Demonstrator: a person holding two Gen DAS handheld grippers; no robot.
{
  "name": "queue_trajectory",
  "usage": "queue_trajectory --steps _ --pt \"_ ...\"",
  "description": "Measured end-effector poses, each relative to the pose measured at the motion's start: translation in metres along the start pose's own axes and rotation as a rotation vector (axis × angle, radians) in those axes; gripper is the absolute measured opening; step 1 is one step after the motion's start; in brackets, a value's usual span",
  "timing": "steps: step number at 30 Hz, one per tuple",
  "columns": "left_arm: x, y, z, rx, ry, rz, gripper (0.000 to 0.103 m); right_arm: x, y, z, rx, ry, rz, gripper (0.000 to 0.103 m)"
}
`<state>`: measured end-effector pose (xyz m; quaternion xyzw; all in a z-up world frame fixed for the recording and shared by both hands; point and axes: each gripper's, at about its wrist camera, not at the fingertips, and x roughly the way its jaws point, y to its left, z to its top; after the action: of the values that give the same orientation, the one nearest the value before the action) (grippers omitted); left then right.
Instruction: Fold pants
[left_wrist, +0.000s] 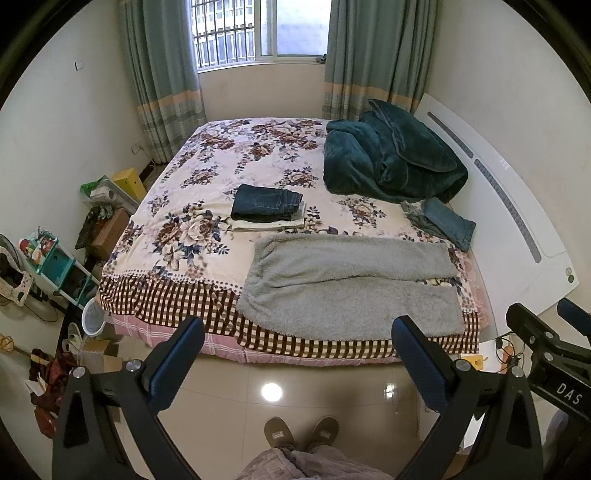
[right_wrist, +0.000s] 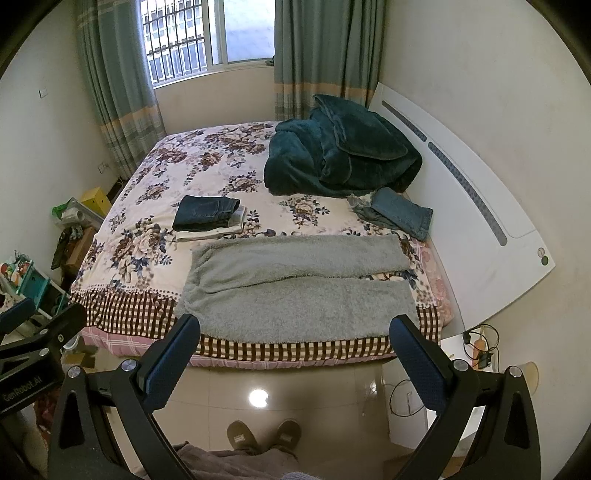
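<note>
Grey fleece pants (left_wrist: 351, 284) lie flat along the near edge of the bed, waist to the left and both legs pointing right; they also show in the right wrist view (right_wrist: 299, 288). My left gripper (left_wrist: 299, 328) is open and empty, held over the floor just short of the bed edge, in front of the pants. My right gripper (right_wrist: 295, 326) is open and empty, beside it and equally short of the bed. The right gripper's body shows at the right edge of the left wrist view.
The bed (left_wrist: 207, 206) has a floral cover. Folded dark jeans on a folded cream garment (left_wrist: 267, 208) lie mid-bed. A teal blanket heap (left_wrist: 391, 158) and rumpled blue jeans (left_wrist: 443, 221) lie far right by the white headboard (left_wrist: 517, 221). Clutter and shelves (left_wrist: 55, 266) stand at left.
</note>
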<state>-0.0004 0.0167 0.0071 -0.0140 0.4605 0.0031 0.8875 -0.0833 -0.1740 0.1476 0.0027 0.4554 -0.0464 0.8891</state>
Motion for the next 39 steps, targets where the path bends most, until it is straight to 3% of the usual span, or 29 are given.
queue_trajectory --steps 33,39 --pt "-0.001 0.0 0.002 -0.007 0.006 -0.017 0.103 -0.013 0.015 -0.005 0.003 0.01 0.0 0.103" --pt "0.006 0.01 0.002 -0.008 -0.008 -0.007 0.103 0.008 0.015 -0.012 0.055 0.016 -0.043 0.103"
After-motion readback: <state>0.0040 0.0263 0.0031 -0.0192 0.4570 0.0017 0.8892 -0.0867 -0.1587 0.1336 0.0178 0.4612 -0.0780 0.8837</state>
